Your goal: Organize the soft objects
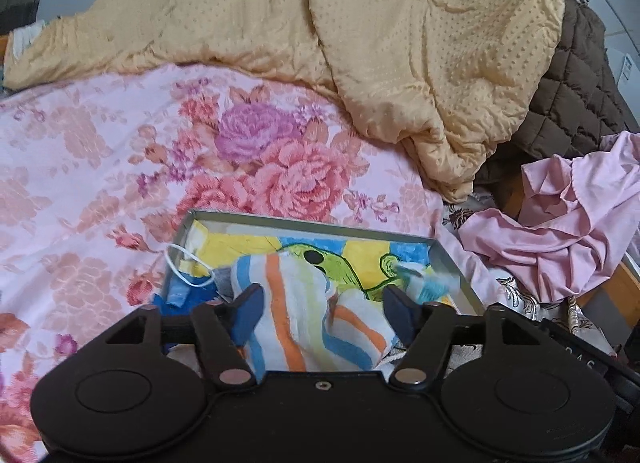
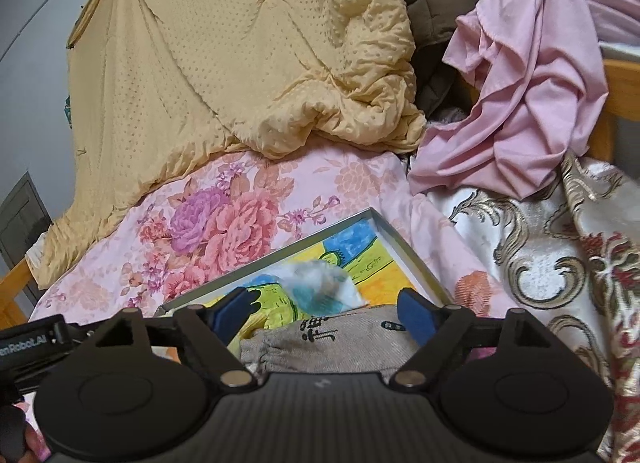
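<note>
A shallow metal tray (image 1: 312,221) with a cartoon picture on its floor lies on the floral bedsheet. In the left wrist view a striped white, orange and blue sock (image 1: 304,311) lies between the spread fingers of my left gripper (image 1: 325,305), which is open over it. A small blue-and-white sock (image 1: 424,283), blurred, is at the tray's right side. In the right wrist view my right gripper (image 2: 326,311) is open above a grey sock with dark characters (image 2: 332,343). A blurred pale blue-white soft item (image 2: 320,283) is just ahead over the tray (image 2: 404,247).
A yellow dotted quilt (image 1: 400,43) is heaped at the back. A brown quilted jacket (image 1: 576,103) and a crumpled pink cloth (image 1: 560,223) lie to the right. A white and gold patterned fabric (image 2: 540,263) lies right of the tray. A white cord (image 1: 180,263) hangs over the tray's left rim.
</note>
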The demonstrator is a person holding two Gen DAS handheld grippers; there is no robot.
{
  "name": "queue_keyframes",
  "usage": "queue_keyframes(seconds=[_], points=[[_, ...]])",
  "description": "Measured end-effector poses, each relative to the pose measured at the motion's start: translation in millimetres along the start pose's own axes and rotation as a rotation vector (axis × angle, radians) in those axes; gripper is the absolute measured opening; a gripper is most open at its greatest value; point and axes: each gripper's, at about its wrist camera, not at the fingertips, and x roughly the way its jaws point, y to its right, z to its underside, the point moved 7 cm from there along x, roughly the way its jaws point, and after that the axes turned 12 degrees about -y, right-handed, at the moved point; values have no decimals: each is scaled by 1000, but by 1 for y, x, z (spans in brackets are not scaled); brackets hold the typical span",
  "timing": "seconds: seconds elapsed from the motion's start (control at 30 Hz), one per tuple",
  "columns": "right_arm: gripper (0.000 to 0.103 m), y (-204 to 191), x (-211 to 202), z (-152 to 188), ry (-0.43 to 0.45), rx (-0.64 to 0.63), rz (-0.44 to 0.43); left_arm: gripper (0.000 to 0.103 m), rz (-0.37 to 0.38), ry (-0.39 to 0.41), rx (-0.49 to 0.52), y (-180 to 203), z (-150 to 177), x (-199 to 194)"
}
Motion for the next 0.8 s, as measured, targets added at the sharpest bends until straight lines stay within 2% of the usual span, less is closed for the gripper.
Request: queue_keyframes(seconds=[0.43, 0.63, 0.8], points=[[99, -26, -73, 20, 34, -141, 56, 95, -39, 95, 33, -8, 25, -77], [102, -42, -106, 35, 45, -176, 56, 101, -62, 131, 62, -15, 48, -114], [102, -53, -134, 58, 39, -203, 61, 102, -68, 144, 52, -25, 73, -145]])
